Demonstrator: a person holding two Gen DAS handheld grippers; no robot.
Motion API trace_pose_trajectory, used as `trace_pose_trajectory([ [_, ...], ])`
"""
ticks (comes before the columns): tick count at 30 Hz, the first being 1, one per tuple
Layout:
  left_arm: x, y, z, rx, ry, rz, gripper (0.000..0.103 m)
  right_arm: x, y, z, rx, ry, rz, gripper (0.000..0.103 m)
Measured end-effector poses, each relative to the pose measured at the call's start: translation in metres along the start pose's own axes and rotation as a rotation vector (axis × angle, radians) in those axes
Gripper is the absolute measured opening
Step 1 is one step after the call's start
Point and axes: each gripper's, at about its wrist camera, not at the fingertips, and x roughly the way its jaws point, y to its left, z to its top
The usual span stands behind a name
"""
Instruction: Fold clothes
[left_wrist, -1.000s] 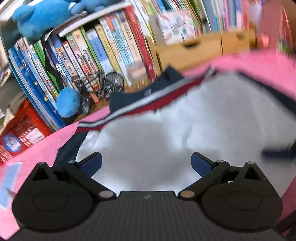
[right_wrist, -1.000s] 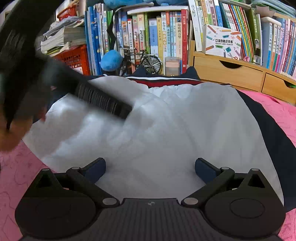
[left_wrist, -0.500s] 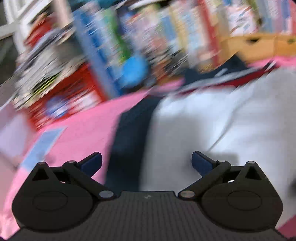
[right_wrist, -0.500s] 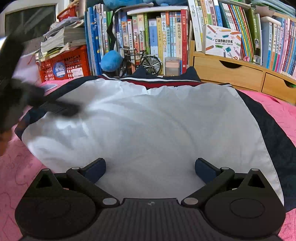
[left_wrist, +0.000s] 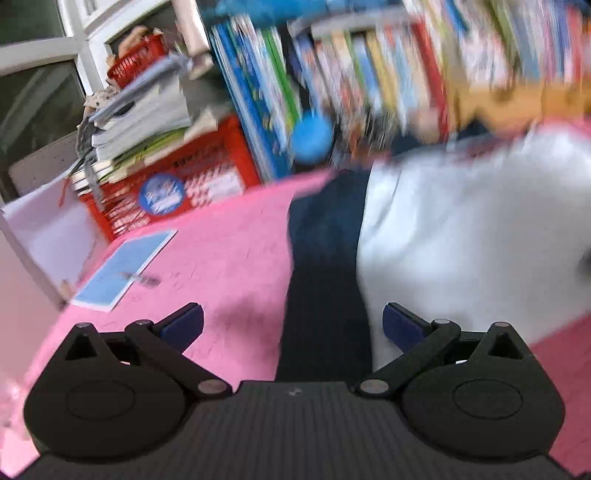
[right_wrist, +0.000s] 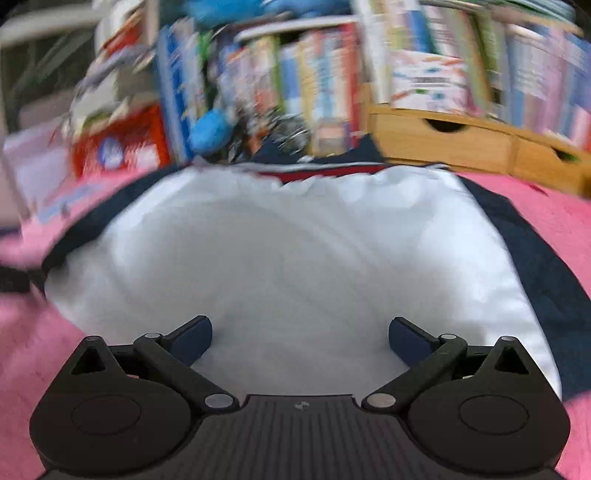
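Observation:
A white garment (right_wrist: 295, 266) with navy sleeves and a red and navy collar lies spread flat on the pink cloth (right_wrist: 22, 332). My right gripper (right_wrist: 300, 334) is open and empty, low over the garment's near white hem. My left gripper (left_wrist: 291, 321) is open and empty, over the garment's left navy sleeve (left_wrist: 325, 258), with the white body (left_wrist: 472, 236) to its right. Both views are blurred by motion.
A bookshelf with upright books (right_wrist: 314, 85) and wooden drawers (right_wrist: 443, 144) stands behind the garment. A red crate (left_wrist: 177, 184) with stacked papers, a blue round toy (left_wrist: 312, 138) and a blue booklet (left_wrist: 122, 267) on the pink cloth lie at left.
My left gripper has swung left from over the white body to the left navy sleeve. My right gripper, still until now, has started to move; the left tool has left its view.

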Motion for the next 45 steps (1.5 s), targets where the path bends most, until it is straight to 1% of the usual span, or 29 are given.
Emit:
trace_pose_trajectory([
  [1,0.009,0.002,-0.006,-0.018,0.03,0.004,0.103,-0.012,-0.011,-0.001,0.031,-0.031,0.011,0.103],
  [2,0.009,0.011,-0.012,-0.076,0.011,-0.027,0.103,-0.023,-0.022,-0.002,0.063,-0.062,0.021,0.103],
  [3,0.011,0.019,-0.013,-0.121,0.027,-0.046,0.103,-0.033,-0.033,-0.004,0.091,-0.084,0.024,0.103],
  [4,0.014,0.027,-0.015,-0.165,0.043,-0.064,0.103,-0.036,-0.047,-0.005,0.11,-0.072,-0.003,0.103],
  [5,0.014,0.029,-0.016,-0.17,0.044,-0.068,0.103,-0.034,-0.063,-0.007,0.123,-0.046,-0.051,0.103],
  [6,0.013,0.032,-0.017,-0.174,0.045,-0.072,0.103,-0.031,-0.083,-0.01,0.14,-0.015,-0.121,0.103],
  [9,0.012,0.029,-0.018,-0.138,0.025,-0.052,0.103,-0.034,-0.125,-0.021,0.173,0.031,-0.316,0.101],
  [10,0.009,0.029,-0.017,-0.144,0.035,-0.039,0.103,-0.041,-0.136,-0.024,0.202,0.031,-0.363,0.101],
  [11,0.006,0.03,-0.016,-0.15,0.045,-0.027,0.103,-0.049,-0.145,-0.026,0.25,0.022,-0.384,0.101],
  [12,0.003,0.03,-0.015,-0.157,0.055,-0.015,0.103,-0.06,-0.155,-0.03,0.31,0.0,-0.376,0.101],
  [14,-0.019,0.027,-0.007,-0.186,-0.004,-0.044,0.103,-0.077,-0.167,-0.038,0.411,-0.061,-0.269,0.101],
  [15,-0.027,0.023,-0.004,-0.195,-0.046,-0.083,0.103,-0.08,-0.17,-0.042,0.458,-0.083,-0.199,0.101],
  [16,-0.034,0.013,0.003,-0.183,-0.081,-0.113,0.103,-0.083,-0.172,-0.046,0.499,-0.1,-0.136,0.101],
  [18,-0.048,-0.008,0.016,-0.159,-0.152,-0.174,0.103,-0.078,-0.171,-0.046,0.55,-0.098,-0.059,0.101],
  [20,-0.054,-0.038,0.029,-0.092,-0.188,-0.164,0.103,-0.068,-0.167,-0.044,0.583,-0.091,0.011,0.101],
  [21,-0.055,-0.053,0.033,-0.067,-0.188,-0.157,0.103,-0.062,-0.165,-0.044,0.596,-0.091,0.04,0.101],
  [24,-0.047,-0.085,0.038,-0.044,-0.174,-0.186,0.103,-0.05,-0.161,-0.042,0.61,-0.111,0.066,0.101],
  [26,-0.033,-0.103,0.035,-0.019,-0.114,-0.178,0.103,-0.045,-0.161,-0.037,0.62,-0.12,0.058,0.101],
  [29,-0.018,-0.115,0.02,0.001,-0.069,-0.17,0.103,-0.032,-0.164,-0.03,0.641,-0.142,0.072,0.103],
  [31,-0.015,-0.114,0.018,-0.007,-0.065,-0.178,0.103,-0.022,-0.167,-0.027,0.651,-0.172,0.093,0.103],
  [34,-0.012,-0.112,0.016,-0.02,-0.058,-0.191,0.103,-0.006,-0.163,-0.019,0.616,-0.196,0.066,0.103],
  [37,-0.008,-0.111,0.013,-0.033,-0.051,-0.203,0.103,-0.007,-0.158,-0.018,0.69,-0.19,0.058,0.103],
  [39,-0.006,-0.11,0.012,-0.041,-0.047,-0.212,0.103,-0.012,-0.157,-0.025,0.752,-0.232,0.038,0.095],
  [40,-0.006,-0.107,0.012,-0.052,-0.042,-0.223,0.103,-0.014,-0.158,-0.029,0.786,-0.257,0.019,0.089],
  [41,-0.006,-0.104,0.013,-0.062,-0.038,-0.234,0.103,-0.015,-0.16,-0.032,0.826,-0.282,0.002,0.078],
  [42,-0.005,-0.099,0.014,-0.077,-0.024,-0.25,0.103,-0.014,-0.162,-0.034,0.864,-0.298,-0.016,0.071],
  [43,-0.008,-0.091,0.017,-0.097,-0.003,-0.262,0.103,-0.011,-0.164,-0.032,0.891,-0.284,-0.036,0.056],
  [44,-0.01,-0.081,0.016,-0.117,0.002,-0.26,0.103,-0.007,-0.167,-0.03,0.906,-0.26,-0.043,0.046],
  [45,-0.014,-0.069,0.015,-0.132,-0.012,-0.243,0.103,-0.004,-0.17,-0.029,0.919,-0.24,-0.036,0.043],
])
